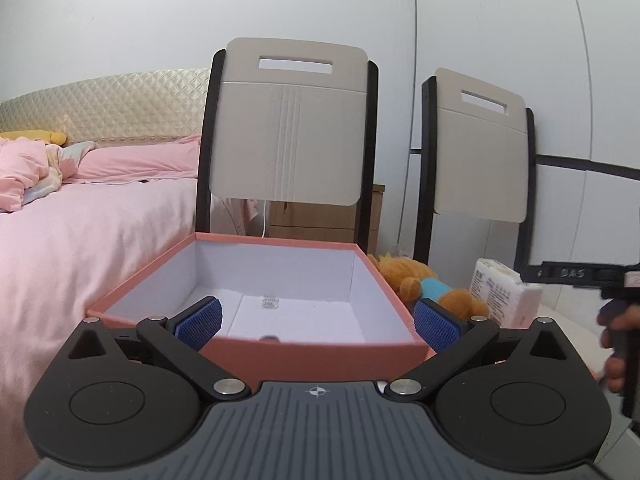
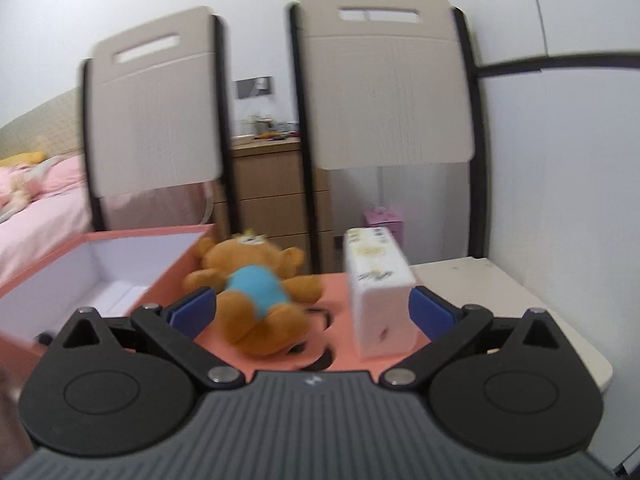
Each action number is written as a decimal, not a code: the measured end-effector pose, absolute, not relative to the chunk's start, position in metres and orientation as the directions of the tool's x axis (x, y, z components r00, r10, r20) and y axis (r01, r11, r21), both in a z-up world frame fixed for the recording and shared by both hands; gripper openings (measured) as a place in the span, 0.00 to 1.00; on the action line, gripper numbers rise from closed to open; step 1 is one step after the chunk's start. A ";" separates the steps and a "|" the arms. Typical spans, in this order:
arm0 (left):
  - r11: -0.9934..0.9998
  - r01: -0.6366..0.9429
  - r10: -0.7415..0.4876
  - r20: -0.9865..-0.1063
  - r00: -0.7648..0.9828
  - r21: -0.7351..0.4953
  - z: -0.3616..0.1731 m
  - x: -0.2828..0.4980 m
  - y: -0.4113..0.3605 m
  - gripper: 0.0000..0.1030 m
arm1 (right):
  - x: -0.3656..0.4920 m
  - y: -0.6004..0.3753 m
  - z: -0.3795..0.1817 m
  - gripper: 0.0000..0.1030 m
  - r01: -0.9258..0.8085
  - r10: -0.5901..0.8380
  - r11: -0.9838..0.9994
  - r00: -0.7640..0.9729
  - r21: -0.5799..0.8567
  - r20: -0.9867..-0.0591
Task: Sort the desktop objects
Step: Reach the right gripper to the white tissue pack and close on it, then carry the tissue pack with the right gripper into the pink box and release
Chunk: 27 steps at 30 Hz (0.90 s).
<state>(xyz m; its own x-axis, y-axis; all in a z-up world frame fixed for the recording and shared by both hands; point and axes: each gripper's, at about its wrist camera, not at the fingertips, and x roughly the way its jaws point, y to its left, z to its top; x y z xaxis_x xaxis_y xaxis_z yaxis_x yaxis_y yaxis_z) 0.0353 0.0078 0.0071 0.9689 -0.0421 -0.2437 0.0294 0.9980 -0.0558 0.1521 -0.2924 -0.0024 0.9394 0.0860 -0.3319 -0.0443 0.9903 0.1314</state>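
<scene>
The plush bear (image 2: 256, 292) and the upright tissue pack (image 2: 376, 292) lie just ahead of the wide, empty right gripper (image 2: 312, 312), while the wide, empty left gripper (image 1: 318, 322) faces the open box (image 1: 280, 280).

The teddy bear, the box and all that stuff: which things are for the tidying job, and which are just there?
For the job: teddy bear; tissue pack; open pink box; pink lid under the toys.

Just there: two chairs; bed; wooden drawers.
</scene>
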 end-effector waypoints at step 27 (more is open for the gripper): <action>1.000 0.026 -0.025 -0.255 0.967 0.002 -0.011 0.084 0.042 1.00 | 0.276 -0.334 -0.049 0.56 0.134 -0.036 0.976 0.875 0.171 -0.483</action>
<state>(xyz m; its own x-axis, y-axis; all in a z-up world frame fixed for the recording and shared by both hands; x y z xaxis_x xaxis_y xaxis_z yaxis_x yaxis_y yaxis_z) 0.0841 0.0421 -0.0112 0.9667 -0.0249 -0.2549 0.0263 0.9997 0.0020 0.2759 -0.3336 -0.0486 0.8751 -0.0359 -0.4826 0.1341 0.9762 0.1707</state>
